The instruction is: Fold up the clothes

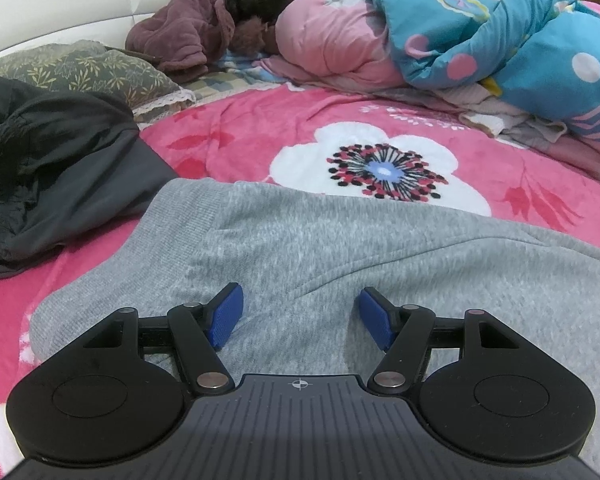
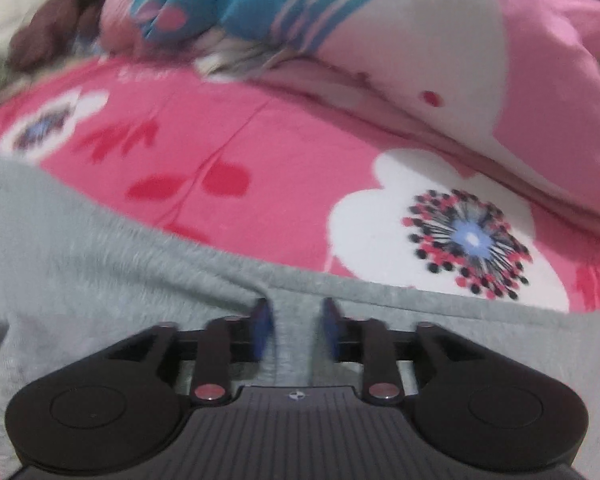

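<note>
Currently, the heather-grey knit garment (image 1: 300, 248) lies spread on the bed, on the pink fleece blanket with white flower prints (image 1: 260, 136). Its long axis runs left to right across both wrist views, and its far edge (image 2: 380, 286) faces the piled bedding. No brand, label or writing can be read on it.

The left gripper (image 1: 300, 316) hangs over the grey fabric with its blue-padded fingers (image 1: 224, 316) spread wide, holding nothing. The right gripper (image 2: 296, 330) sits at the far edge of the garment with its fingers partly drawn together on either side of a raised ridge of grey cloth; this view is blurred, so whether the pads actually pinch the cloth cannot be told.

To the left of the grey garment lies a crumpled black garment (image 1: 60, 168). Beyond it are a leaf-patterned olive pillow (image 1: 84, 68), a plum fleece robe (image 1: 184, 28) and a rolled pink-and-blue quilt (image 1: 480, 36).
</note>
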